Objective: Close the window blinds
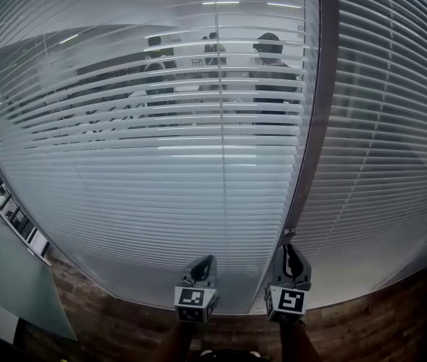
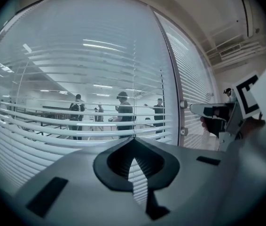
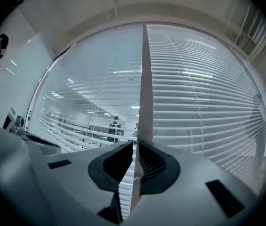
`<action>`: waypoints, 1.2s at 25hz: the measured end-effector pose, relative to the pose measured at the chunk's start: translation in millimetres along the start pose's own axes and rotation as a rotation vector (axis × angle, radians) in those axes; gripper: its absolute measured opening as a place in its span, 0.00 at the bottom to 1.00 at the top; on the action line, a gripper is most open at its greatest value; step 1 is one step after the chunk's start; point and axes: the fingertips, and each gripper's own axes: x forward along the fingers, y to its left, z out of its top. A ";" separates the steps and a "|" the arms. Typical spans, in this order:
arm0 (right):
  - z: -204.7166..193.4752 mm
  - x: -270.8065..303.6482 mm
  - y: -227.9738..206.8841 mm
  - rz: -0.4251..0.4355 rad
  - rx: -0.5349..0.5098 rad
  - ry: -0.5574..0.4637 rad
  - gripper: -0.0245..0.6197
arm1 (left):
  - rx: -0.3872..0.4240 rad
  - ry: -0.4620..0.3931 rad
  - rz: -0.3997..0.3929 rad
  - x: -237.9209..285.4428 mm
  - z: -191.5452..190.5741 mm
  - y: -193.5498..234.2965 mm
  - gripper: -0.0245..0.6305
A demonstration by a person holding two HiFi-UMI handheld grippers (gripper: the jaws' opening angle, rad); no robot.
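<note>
Two white slatted blinds hang side by side over glass. The left blind [image 1: 161, 142] has its slats tilted partly open, so the room behind shows through. The right blind [image 1: 394, 142] looks more closed. A dark frame post [image 1: 315, 127] stands between them. My left gripper [image 1: 202, 265] is low before the left blind, its tips [image 2: 133, 140] meeting, shut on nothing. My right gripper [image 1: 288, 249] sits at the foot of the post. Its jaws [image 3: 136, 142] stand a narrow slit apart, and only slats and the post [image 3: 144, 88] show through. It also shows in the left gripper view [image 2: 208, 111].
Several people [image 1: 270, 66] stand in the room behind the glass. A brick ledge [image 1: 123, 315] runs under the blinds. A pale panel [image 1: 10, 277] and a shelf of small items [image 1: 10, 210] are at the left. Two small knobs [image 2: 183, 104] sit on the post.
</note>
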 end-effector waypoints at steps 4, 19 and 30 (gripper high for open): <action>6.1 5.3 -9.9 -0.011 -0.015 -0.013 0.10 | -0.007 0.002 -0.019 0.6 -3.9 -10.8 0.04; 6.1 23.4 -18.0 0.030 0.008 0.023 0.23 | -0.009 -0.018 -0.014 5.5 3.2 -21.1 0.04; 6.4 24.2 -18.9 0.068 0.045 0.019 0.23 | 0.025 -0.004 -0.027 8.5 -5.0 -27.0 0.04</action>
